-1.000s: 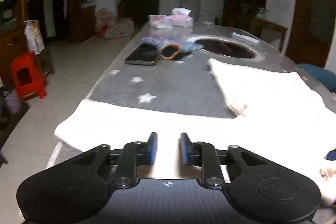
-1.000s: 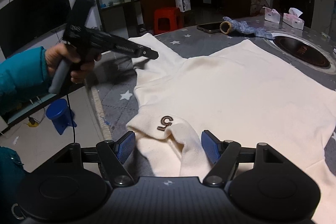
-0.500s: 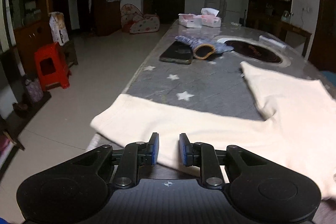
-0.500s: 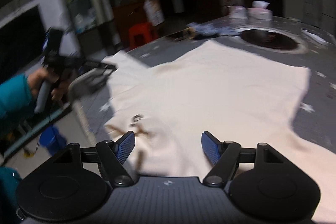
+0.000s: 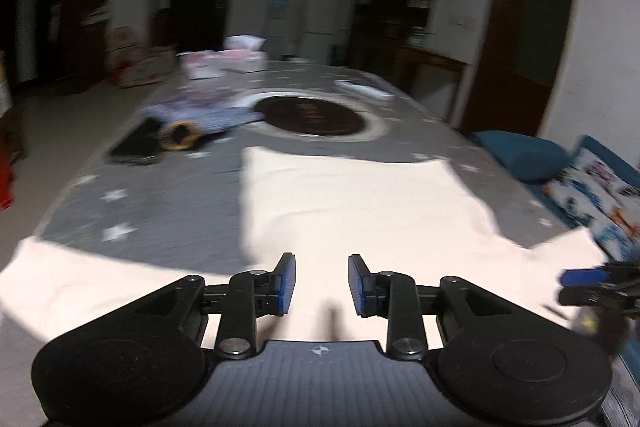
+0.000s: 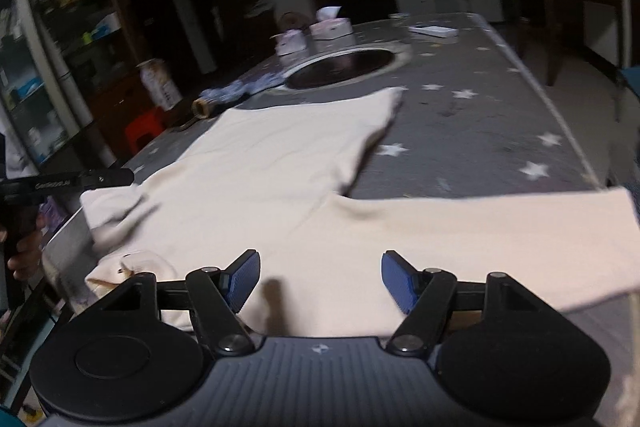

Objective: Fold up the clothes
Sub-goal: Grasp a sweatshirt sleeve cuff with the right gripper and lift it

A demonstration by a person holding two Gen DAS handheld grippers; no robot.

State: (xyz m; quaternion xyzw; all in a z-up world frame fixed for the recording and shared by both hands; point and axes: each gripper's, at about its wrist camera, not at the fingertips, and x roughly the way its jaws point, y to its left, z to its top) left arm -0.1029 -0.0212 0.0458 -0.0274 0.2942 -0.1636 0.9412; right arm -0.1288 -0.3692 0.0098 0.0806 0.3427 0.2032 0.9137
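Note:
A cream sweater (image 5: 360,203) lies spread flat on the grey star-patterned table (image 5: 160,211). My left gripper (image 5: 322,283) hovers over its near part, jaws opening, nothing between the blue pads. In the right wrist view the sweater (image 6: 260,179) stretches away, one sleeve (image 6: 500,227) running off to the right. My right gripper (image 6: 320,279) hangs above the near edge, wide apart and closing a little, with only flat cloth below it. The left gripper (image 6: 80,179) shows at the left edge, held by a hand. The right gripper (image 5: 588,283) shows blurred at the other view's right edge.
Beyond the sweater are a dark phone (image 5: 136,147), a blue knitted item (image 5: 192,125), a round dark inset plate (image 5: 316,115), tissue boxes (image 5: 224,61) and a white remote (image 5: 364,91). A blue seat (image 5: 520,151) stands right of the table, a red stool (image 6: 146,127) left.
The left gripper has swung right from the left sleeve to over the sweater's body, and its jaws have widened. The right gripper has swung right and rolled, away from the collar toward the right sleeve.

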